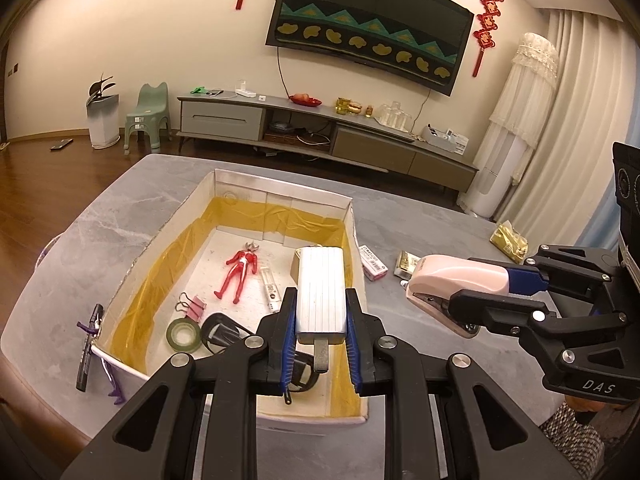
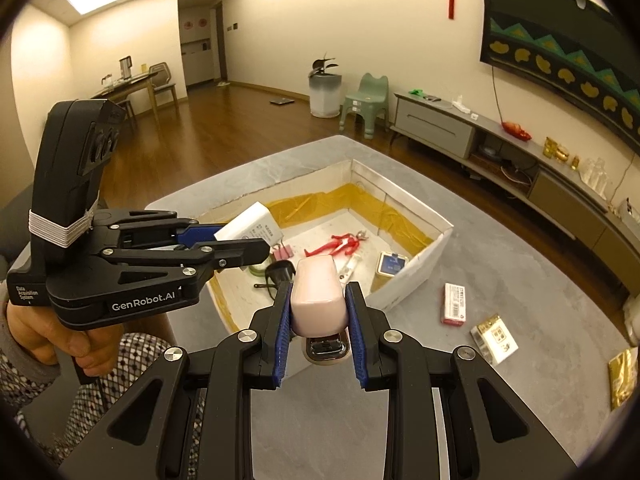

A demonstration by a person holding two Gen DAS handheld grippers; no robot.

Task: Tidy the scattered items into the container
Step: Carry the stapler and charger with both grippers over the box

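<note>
Nearest in the left wrist view, the left gripper is held level above the near end of the container, its blue-padded fingers clamped on the sides of a silver power bank, which is carried clear of the floor of the box. In the right wrist view this gripper is seen from the side, gripped by a hand in a patterned sleeve.

The right gripper is held out over the grey table, just beside the container's near right corner, and a pink stapler is pinched between its fingers, nose pointing toward the box.

The container is an open white box with tall walls and yellow tape along the inner base; the top is unobstructed. Inside are seen a green tape roll, pink binder clips, a black plug, a red figure and a white tube.

Outside, a black marker lies along the left wall. On the open table to the right, well apart from the grippers, lie a red and white packet, a white and gold box and a gold packet.
</note>
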